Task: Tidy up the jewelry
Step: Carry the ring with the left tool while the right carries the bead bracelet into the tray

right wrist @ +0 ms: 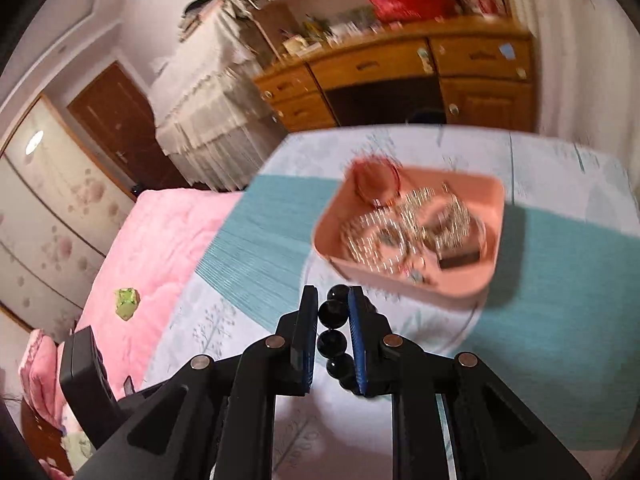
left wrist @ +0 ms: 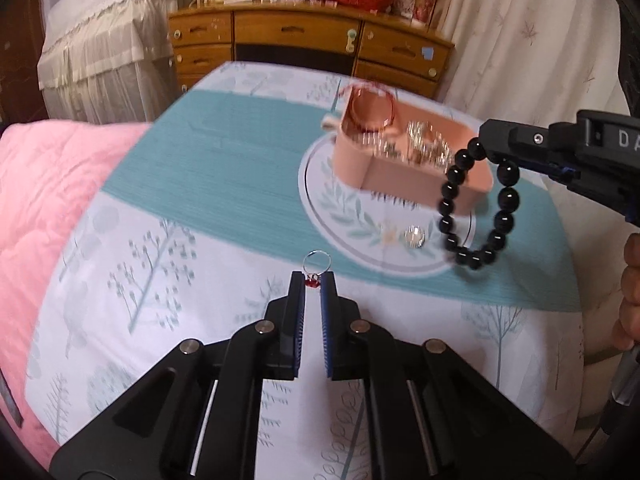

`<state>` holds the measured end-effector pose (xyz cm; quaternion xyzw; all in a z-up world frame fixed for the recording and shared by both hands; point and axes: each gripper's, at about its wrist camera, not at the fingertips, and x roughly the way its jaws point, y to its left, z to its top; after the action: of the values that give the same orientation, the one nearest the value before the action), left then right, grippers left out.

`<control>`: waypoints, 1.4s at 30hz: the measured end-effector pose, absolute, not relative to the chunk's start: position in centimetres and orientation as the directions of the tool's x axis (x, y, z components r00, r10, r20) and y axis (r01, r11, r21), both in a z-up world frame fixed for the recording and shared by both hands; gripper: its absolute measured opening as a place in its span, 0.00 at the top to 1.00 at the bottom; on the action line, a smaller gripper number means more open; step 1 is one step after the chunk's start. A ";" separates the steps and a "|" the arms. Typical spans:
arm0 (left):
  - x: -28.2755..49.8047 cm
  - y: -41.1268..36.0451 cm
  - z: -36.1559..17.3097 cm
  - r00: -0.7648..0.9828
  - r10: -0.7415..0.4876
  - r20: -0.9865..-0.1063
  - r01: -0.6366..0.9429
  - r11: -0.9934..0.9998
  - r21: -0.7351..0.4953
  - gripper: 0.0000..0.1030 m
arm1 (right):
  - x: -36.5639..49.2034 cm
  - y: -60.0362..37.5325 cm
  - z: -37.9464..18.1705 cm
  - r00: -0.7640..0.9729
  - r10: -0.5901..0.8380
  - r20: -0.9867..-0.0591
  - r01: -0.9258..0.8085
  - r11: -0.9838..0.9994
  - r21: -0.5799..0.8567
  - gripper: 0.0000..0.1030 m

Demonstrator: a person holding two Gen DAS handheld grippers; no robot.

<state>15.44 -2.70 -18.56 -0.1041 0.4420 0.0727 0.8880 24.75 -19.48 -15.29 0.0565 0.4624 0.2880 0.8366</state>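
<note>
My left gripper (left wrist: 312, 280) is shut on a thin silver ring with a red stone (left wrist: 312, 282), and the ring's hoop sticks up past the fingertips above the printed bedsheet. Coming in from the right, my right gripper (left wrist: 486, 142) (right wrist: 333, 294) is shut on a black bead bracelet (left wrist: 509, 199) (right wrist: 331, 312), which dangles in a loop near the pink tray (left wrist: 400, 186) (right wrist: 460, 292). The tray holds a red bangle (left wrist: 370, 108) and several glittering silver pieces (right wrist: 404, 232). A loose silver ring (left wrist: 414, 237) lies on the sheet in front of the tray.
A pink quilt (left wrist: 48, 200) covers the bed's left side, with a small green item (right wrist: 127, 302) on it. A wooden dresser (left wrist: 304, 40) stands beyond the bed and white curtains (left wrist: 520, 40) hang at the right. A person's hand (left wrist: 632, 280) shows at the right edge.
</note>
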 end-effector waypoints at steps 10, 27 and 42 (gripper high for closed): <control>19.7 -3.2 -15.2 0.736 0.071 -0.673 -0.125 0.992 -0.033 0.95 | 25.7 -19.2 -9.4 0.534 0.542 -0.649 -0.495 0.822 0.280 0.85; 29.8 -2.9 -14.6 0.710 -0.037 -0.703 -0.061 0.992 -0.113 0.73 | 30.6 -20.1 -10.6 0.567 0.412 -0.713 -0.372 0.901 0.224 0.63; 27.8 -0.8 -19.5 0.591 -0.101 -0.801 -0.074 0.981 -0.179 0.46 | 27.8 -24.5 -17.2 0.517 0.350 -0.781 -0.167 0.936 0.309 0.49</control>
<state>27.75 -0.76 -19.45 -0.0970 0.4523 -0.0075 0.8865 27.80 -24.51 -17.23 0.0977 0.4683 0.1494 0.8654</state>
